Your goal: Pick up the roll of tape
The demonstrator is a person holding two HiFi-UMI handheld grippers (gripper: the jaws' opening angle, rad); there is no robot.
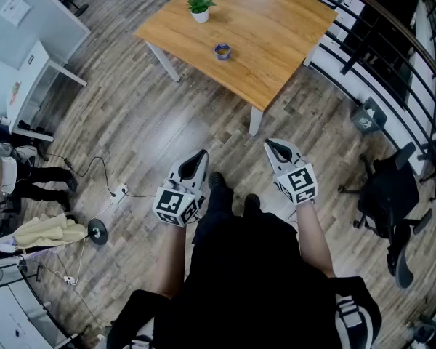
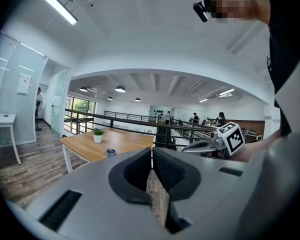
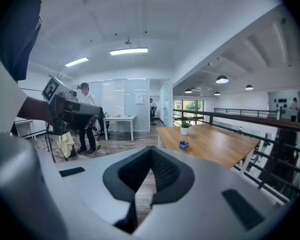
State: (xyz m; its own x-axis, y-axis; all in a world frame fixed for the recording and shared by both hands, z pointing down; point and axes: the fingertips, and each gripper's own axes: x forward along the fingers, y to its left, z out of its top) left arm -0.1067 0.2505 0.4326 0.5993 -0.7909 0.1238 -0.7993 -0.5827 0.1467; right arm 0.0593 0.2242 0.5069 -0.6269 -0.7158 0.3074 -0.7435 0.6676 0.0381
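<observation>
I held both grippers out over the grey-brown plank floor, well short of the light wooden square table. The left gripper had its dark ribbed fingers clenched together with nothing between them. The right gripper was the same: fingers pressed tip to tip and empty. Each carried its cube of square markers at the back, near my hands.

The small blue roll of tape lay flat on the table, a little in from the edge that ran toward the table's nearest corner. It was alone there, and well apart from both grippers. Further back on the same side of the top stood a small green plant in a white pot, clear of the tape.

In both gripper views I saw the tape and the plant beyond the closed fingertips, with the table's white legs below.

A black metal railing ran past the table's far right edge, and a black office chair stood on the floor to my right. A white desk sat off to the left, with a dark cable trailing across the floor near it.
</observation>
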